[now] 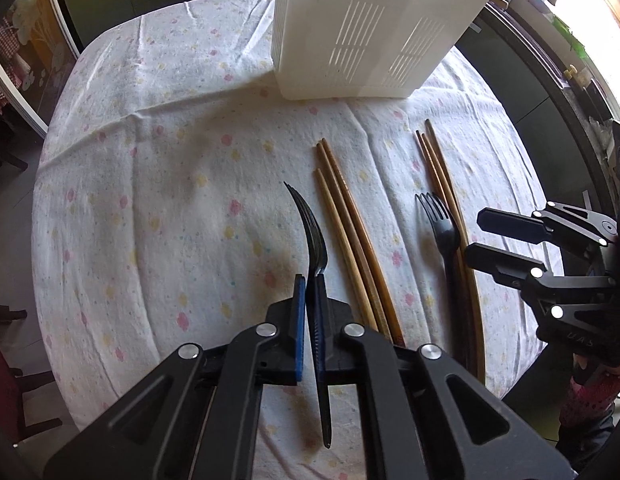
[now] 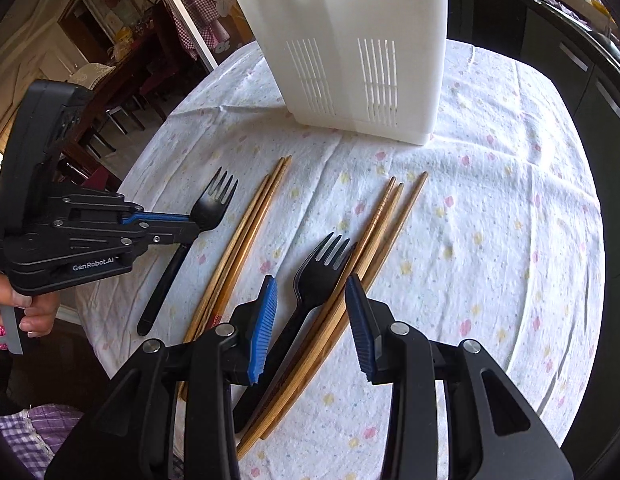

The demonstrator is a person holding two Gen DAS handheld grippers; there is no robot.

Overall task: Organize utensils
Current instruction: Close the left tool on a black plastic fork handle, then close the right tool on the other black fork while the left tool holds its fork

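Left gripper (image 1: pixel 309 280), fingers clamped on a black fork (image 1: pixel 315 240) lifted above the desk (image 1: pixel 150 200). White caddy (image 1: pixel 350 40) at rear. Right gripper (image 2: pixel 312 284), fingers part-open and empty, straddles second fork (image 2: pixel 310 280) beside chopsticks (image 2: pixel 374 232).

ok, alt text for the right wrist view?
The right gripper hovers open over a black fork lying against wooden chopsticks on a floral tablecloth. At left, the left gripper is shut on a second black fork; a white slotted caddy stands behind.
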